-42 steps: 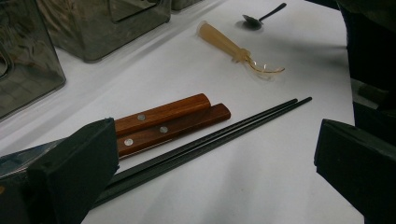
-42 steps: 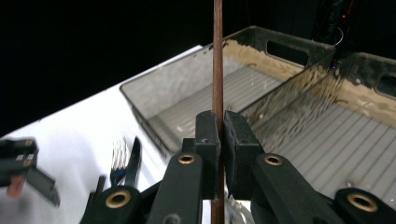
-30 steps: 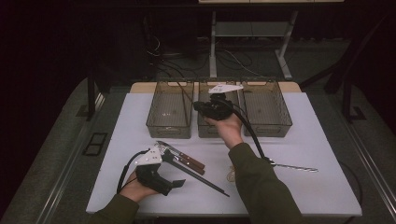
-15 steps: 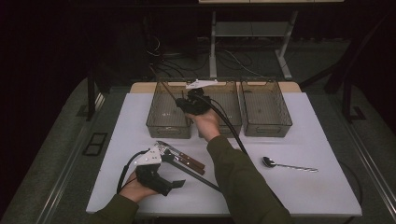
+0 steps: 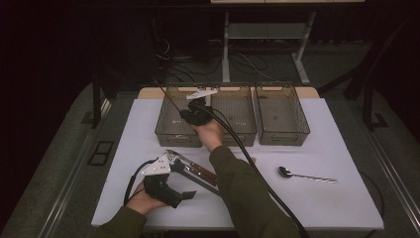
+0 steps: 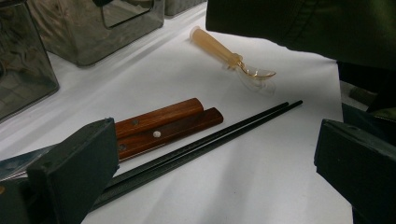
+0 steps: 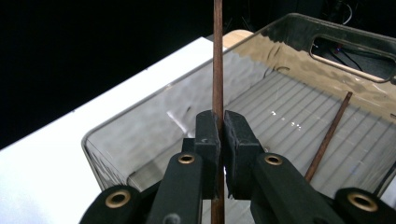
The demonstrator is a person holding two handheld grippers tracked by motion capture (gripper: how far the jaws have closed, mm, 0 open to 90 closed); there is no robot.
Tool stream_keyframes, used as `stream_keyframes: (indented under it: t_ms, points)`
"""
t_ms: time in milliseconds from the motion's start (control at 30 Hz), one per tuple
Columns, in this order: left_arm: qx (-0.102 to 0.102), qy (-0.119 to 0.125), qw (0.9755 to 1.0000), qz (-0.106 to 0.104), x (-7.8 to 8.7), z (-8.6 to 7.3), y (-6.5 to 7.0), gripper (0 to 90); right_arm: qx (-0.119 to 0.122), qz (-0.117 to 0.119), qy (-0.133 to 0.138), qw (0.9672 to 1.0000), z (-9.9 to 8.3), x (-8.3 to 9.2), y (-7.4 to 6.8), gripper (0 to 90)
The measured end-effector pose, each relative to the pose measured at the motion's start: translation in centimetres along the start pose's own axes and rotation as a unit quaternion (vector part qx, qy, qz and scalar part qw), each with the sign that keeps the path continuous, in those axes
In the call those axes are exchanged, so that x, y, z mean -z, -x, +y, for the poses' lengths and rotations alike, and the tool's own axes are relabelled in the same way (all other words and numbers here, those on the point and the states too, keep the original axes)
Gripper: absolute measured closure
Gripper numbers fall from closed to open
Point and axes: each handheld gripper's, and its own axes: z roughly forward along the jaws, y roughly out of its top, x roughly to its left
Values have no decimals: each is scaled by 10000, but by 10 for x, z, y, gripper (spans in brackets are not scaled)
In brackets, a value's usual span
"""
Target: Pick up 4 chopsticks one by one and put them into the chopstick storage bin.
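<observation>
Since a second ago the right gripper point(image 5: 192, 110) has swung from the middle bin toward 10 o'clock and now hangs over the left bin point(image 5: 167, 130), jaws clamped on a brown chopstick point(image 7: 217, 60) held upright. A second brown chopstick point(image 7: 328, 136) lies in that bin. At 7 o'clock the left gripper point(image 5: 174, 191) rests on the white table point(image 5: 346, 148), jaws wide, facing black chopsticks point(image 6: 205, 144), two wooden-handled utensils point(image 6: 161, 123) and an amber plastic spoon point(image 6: 229, 56).

White table sheet point(image 5: 346, 148). Smoky grey translucent plastic bins point(image 5: 282, 111), ribbed floors. Thin reddish-brown wooden chopstick point(image 7: 217, 60); second brown chopstick point(image 7: 327, 137) inside bin. Black matte chopstick pair point(image 6: 210, 142). Glossy red-brown wooden knife handles point(image 6: 163, 123), pale rivet. Amber translucent plastic spoon point(image 6: 231, 56). Silver metal spoon point(image 5: 304, 174). Olive-green sleeve point(image 5: 247, 193).
</observation>
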Motion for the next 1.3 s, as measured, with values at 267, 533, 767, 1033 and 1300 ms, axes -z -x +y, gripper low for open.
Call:
stream_keyframes:
  t_ms: [267,533,767,1033,1300]
  points:
    - [22,-13,10000,-7,0,0,0,0,74,-55,-100,9999,-7,-2,-2,839]
    - [16,-21,10000,-9,-1,0,0,0,12,-131,-46,9999,-11,0,0,693]
    - [-13,-21,10000,-4,0,0,0,0,15,-118,-87,9999,-11,7,4,627]
    - [25,-29,10000,-4,-1,0,0,0,48,46,-115,9999,-10,20,9,568]
    - [-3,-38,10000,13,-1,0,-1,0,101,147,-118,9998,-13,41,14,488]
